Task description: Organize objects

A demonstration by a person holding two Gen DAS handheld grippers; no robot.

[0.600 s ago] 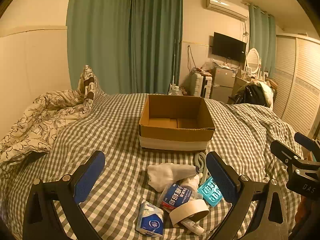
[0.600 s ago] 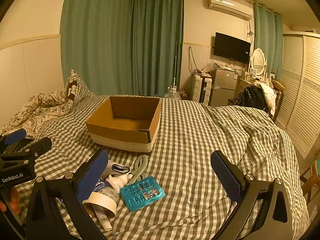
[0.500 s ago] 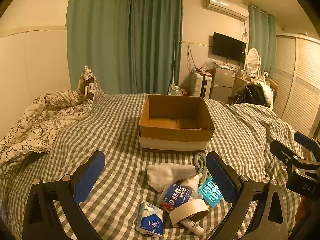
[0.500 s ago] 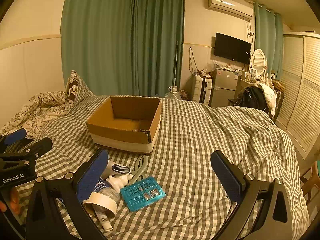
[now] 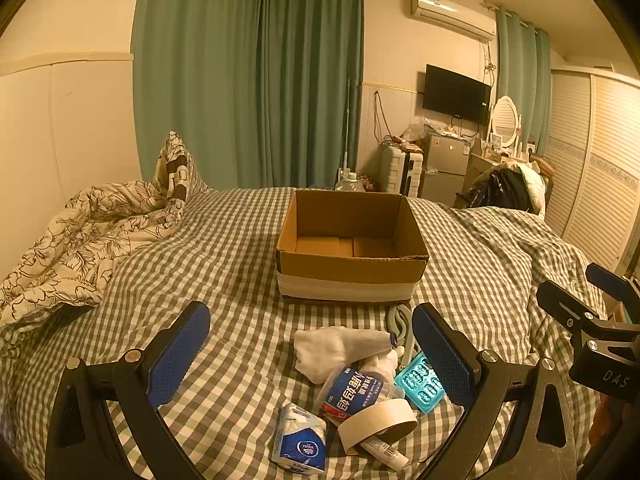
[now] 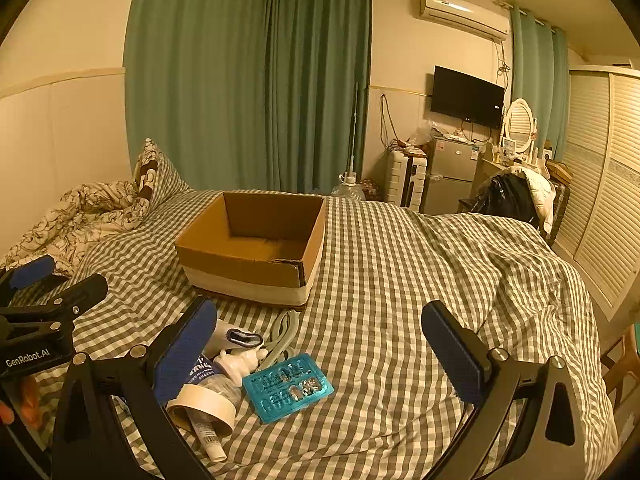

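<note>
Centrally, the grey-checked bed cover (image 6: 400,280) carries an open brown cardboard box (image 5: 352,256), bare cloth stretching right. Before it huddle a white sock (image 5: 340,350), teal blister pack (image 6: 287,387), beige tape roll (image 5: 378,428) and blue tissue packet (image 5: 299,442). Left gripper (image 5: 311,354), marked "GenRobot.AI", and right gripper (image 6: 320,350) gape, holding nothing.

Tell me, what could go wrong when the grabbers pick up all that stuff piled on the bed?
The pile is tangled: the tape roll lies over a small tube and against the bottle, so grabbing one could drag the others. The blister pack lies flat on the soft checked blanket, so fingers may slide off it. Both the left gripper and the right gripper are open, holding nothing.
</note>
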